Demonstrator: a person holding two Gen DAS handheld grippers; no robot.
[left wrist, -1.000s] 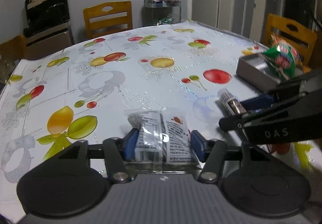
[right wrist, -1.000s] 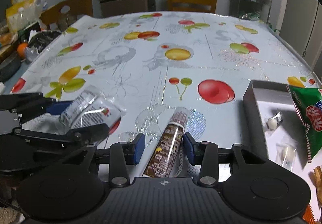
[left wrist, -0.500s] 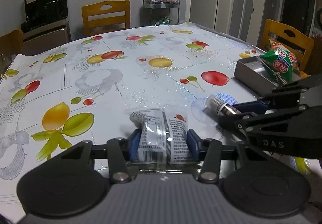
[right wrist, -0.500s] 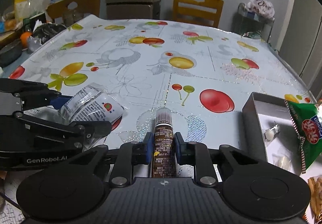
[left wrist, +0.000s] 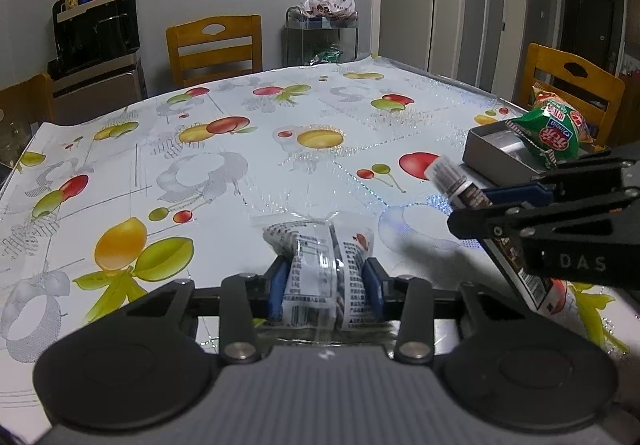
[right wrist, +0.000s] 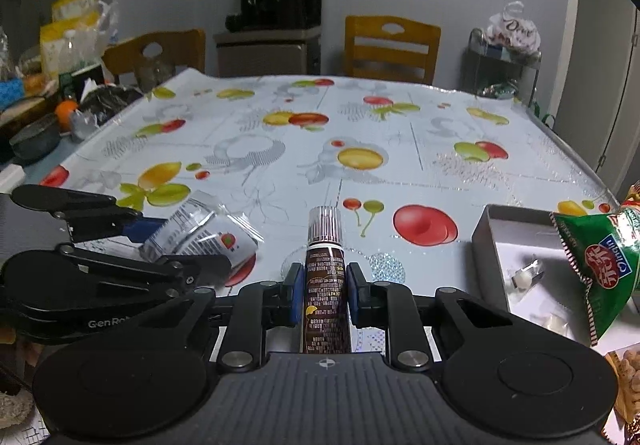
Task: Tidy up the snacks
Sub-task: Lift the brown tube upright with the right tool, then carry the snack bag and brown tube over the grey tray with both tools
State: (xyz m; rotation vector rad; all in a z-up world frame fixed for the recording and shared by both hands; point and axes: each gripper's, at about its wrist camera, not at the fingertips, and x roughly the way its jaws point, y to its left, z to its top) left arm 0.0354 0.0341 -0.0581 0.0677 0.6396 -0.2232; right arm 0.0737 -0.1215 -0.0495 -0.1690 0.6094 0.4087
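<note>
Near, the left gripper is closing on one clear snack packet. The right gripper grasps one brown tube. Right, one grey tray holds one green bag. Far, the table lies wide open.

The room is being dimly lit from overhead; glare is being thrown off the glossy tablecloth, and edges are being bent by fisheye distortion.
</note>
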